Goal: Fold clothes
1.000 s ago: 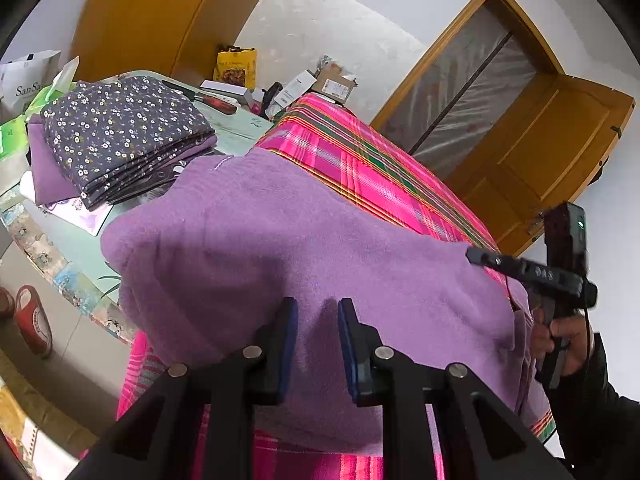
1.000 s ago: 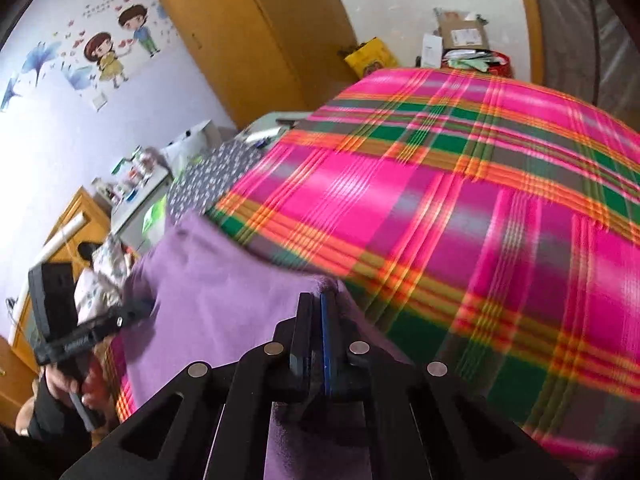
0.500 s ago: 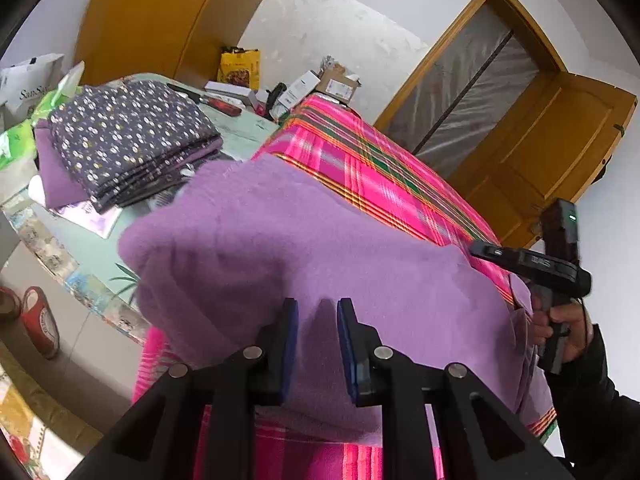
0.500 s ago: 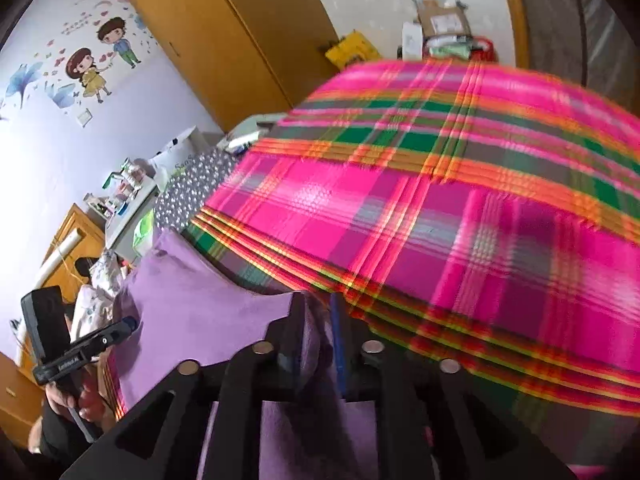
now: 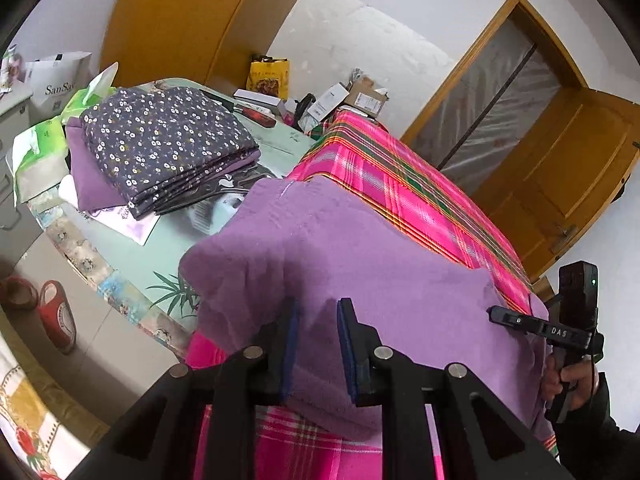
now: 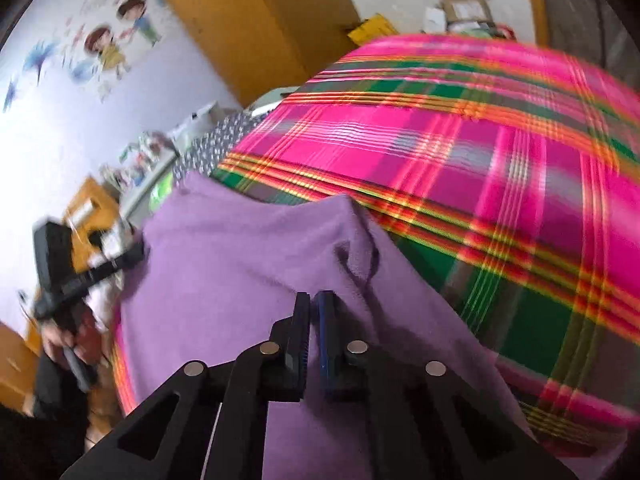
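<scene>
On pink plaid cloth (image 5: pixel 404 184) lies a purple garment (image 5: pixel 360 264).

Bedroom clutter around the pink plaid bedspread (image 5: pixel 404 184)

Left of the bedspread stands a pale green table (image 5: pixel 132 256) with a leaf print; white tissue packs (image 5: pixel 36 152) with green print sit at the table's far left edge and a white paper bag (image 5: pixel 56 80) stands behind them. Beyond the bedspread's far end sit a yellow bag (image 5: pixel 268 76) and cardboard boxes (image 5: pixel 360 96). A wooden door (image 5: pixel 560 184) stands open to its right. A red slipper (image 5: pixel 56 316) lies on the floor below the table. Cartoon wall stickers (image 6: pixel 116 36) show up left of the bedspread.
</scene>
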A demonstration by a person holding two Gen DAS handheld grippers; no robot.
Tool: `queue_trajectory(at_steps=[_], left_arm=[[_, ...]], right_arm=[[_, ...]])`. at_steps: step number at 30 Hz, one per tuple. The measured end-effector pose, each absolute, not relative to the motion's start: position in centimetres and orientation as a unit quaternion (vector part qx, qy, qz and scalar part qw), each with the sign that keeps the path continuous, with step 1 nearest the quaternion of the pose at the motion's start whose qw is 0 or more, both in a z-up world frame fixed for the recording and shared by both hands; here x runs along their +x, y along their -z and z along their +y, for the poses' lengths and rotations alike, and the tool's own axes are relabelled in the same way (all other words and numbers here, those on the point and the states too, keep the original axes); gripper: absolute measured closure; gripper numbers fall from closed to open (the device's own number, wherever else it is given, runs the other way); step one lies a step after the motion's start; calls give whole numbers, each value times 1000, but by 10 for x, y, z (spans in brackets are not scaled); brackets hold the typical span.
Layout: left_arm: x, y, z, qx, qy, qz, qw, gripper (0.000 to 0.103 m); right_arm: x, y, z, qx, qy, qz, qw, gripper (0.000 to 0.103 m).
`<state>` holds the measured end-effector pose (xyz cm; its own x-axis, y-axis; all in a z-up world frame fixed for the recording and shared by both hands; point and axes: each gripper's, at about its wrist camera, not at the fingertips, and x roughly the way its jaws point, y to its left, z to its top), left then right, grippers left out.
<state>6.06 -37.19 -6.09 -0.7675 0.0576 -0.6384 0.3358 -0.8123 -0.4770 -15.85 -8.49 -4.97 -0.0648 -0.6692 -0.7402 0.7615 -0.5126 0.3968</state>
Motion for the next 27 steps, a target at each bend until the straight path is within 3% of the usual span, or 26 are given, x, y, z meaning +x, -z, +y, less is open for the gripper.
queue_trajectory(at_steps=[5, 8, 19, 27], left_arm=[[57, 51, -371, 325, 898, 285, 81, 82], [52, 49, -373, 320, 899, 287, 87, 82], [59, 60, -382, 327, 893, 292, 101, 82], [65, 57, -381, 324, 893, 293, 106, 82]], right_arm=[[-140, 26, -107, 435, 728, 83, 524, 91], [-129, 17, -139, 414, 720, 97, 549, 80], [-142, 50, -239, 441, 706, 151, 534, 87], [-126, 29, -263, 416, 683, 160, 579, 78]])
